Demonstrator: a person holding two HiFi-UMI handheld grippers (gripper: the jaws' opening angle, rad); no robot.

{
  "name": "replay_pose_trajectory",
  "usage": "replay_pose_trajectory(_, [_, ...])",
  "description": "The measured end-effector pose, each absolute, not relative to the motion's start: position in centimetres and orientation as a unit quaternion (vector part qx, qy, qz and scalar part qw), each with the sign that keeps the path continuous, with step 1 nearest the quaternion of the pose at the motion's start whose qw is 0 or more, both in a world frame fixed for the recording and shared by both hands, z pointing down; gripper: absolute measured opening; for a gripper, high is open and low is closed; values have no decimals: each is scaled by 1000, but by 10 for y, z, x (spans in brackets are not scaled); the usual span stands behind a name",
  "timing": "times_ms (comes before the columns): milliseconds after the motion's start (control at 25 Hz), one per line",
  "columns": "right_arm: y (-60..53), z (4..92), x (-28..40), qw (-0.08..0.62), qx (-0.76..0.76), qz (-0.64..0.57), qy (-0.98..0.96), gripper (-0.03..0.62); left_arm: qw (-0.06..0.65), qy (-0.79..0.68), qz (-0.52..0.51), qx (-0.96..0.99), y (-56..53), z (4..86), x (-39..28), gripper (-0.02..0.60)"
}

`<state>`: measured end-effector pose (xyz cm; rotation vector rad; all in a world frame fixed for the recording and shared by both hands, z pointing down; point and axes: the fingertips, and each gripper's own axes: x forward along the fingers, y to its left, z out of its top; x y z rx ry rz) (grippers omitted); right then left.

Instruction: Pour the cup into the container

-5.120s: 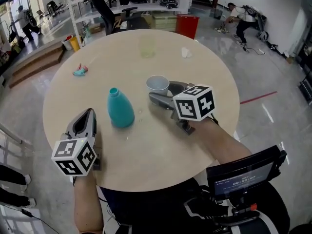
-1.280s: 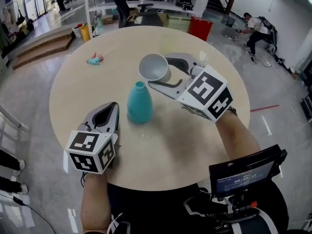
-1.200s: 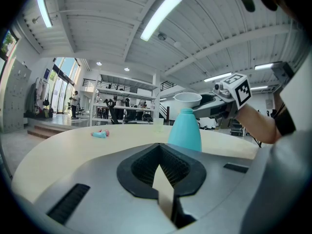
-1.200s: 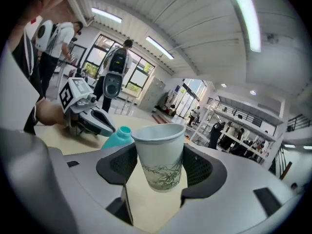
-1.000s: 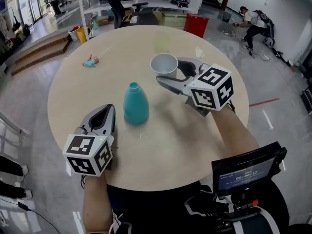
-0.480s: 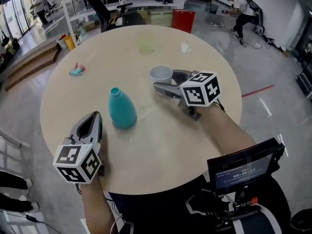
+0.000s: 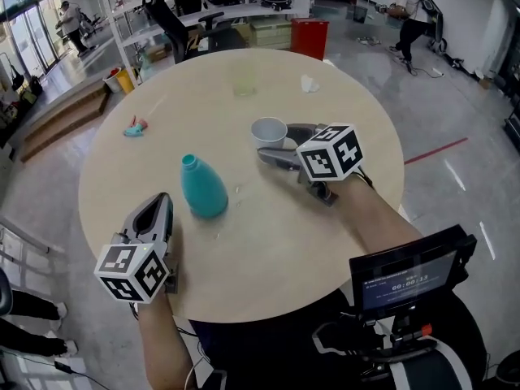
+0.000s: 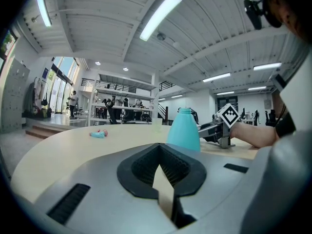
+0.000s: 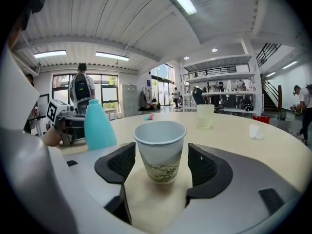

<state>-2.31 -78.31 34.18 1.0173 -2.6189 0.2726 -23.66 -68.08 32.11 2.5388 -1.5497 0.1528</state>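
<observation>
Round beige tabletop (image 7: 268, 258): near its middle our white paper cup (image 7: 268, 132) stands upright, seemingly empty, near the teal plastic bottle (image 7: 202, 188). Our right gripper (image 7: 278, 143) straddles it, jaws just opening, pads clear; we judge only withdrawing remains.

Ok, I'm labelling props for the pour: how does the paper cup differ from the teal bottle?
The paper cup is white with a plant print; the teal bottle is plain. The cup's mouth is wide; the bottle tapers to a narrow neck. The cup stands untouched between the jaws of the right gripper, which have just been opening; the bottle stands free. Both stand upright on the round table.
</observation>
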Motion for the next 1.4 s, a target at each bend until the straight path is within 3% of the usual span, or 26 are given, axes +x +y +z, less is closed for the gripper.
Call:
replay_pose_trajectory(600, [-716,317,-2,98,366,93,-921,305,17,-515,15,857,-610,285,-210,-5])
replay_pose_trajectory(680, [-701,308,-2,85,364,83,-924,255,9,-509,10,861,-590,278,-201,-5])
replay_pose_trajectory(800, [-673,292,-6,58,353,71,-931,111,0,-510,-5,860,-559,269,-190,-5])
replay_pose_trajectory(880, [-646,284,-14,50,337,62,-938,47,3,-527,-10,850,-538,266,-188,-5])
replay_pose_trajectory(1400, [-453,280,-24,52,290,26,-955,23,23,-528,4,849,-369,280,-155,-5])
